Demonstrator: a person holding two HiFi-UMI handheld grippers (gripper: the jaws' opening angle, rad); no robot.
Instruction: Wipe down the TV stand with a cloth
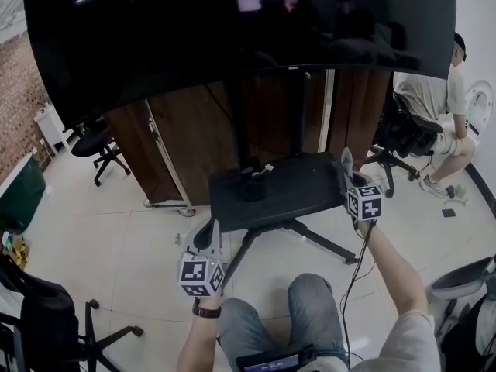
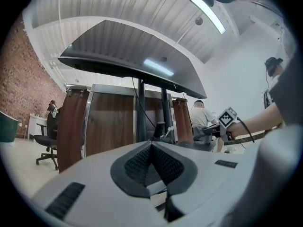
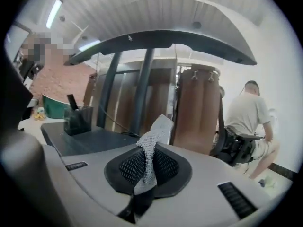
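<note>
"Where's the cloth (image 3: 152,141)?"

"In the right tool (image 3: 148,167), whose jaws are clamped on it. A narrow grey strip with a knitted, netted look stands up from between the pads (image 3: 131,167). Its free end flops over towards the upper middle of the right gripper view. In the head view that tool sits right of centre, at the right-hand edge of the TV stand (image 1: 288,186)."

"Touching the stand?"

"It's close to the edge of the dark surface, but I can't make out contact."

"And the other hand?"

"The left tool (image 1: 208,239) hangs low, lower left of centre in the head view. Its jaws are together with nothing between them."

"How will that cloth behave, do you reckon?"

"Soft and light, I'd guess, and limp enough to fold wherever it's pushed. Only a thin strip is caught, so I'd expect it to drag out of the pads if it snags. A bunched handful pinched deep would hold better and leave more fabric to press flat."

"Anything in the way?"

"A small dark holder (image 1: 252,186) stands on the surface by the post, just left of centre. The big screen (image 1: 232,37) hangs over everything across the top of the frame. Somebody (image 1: 434,99) sits in a chair at upper right, well apart from the stand."
</note>
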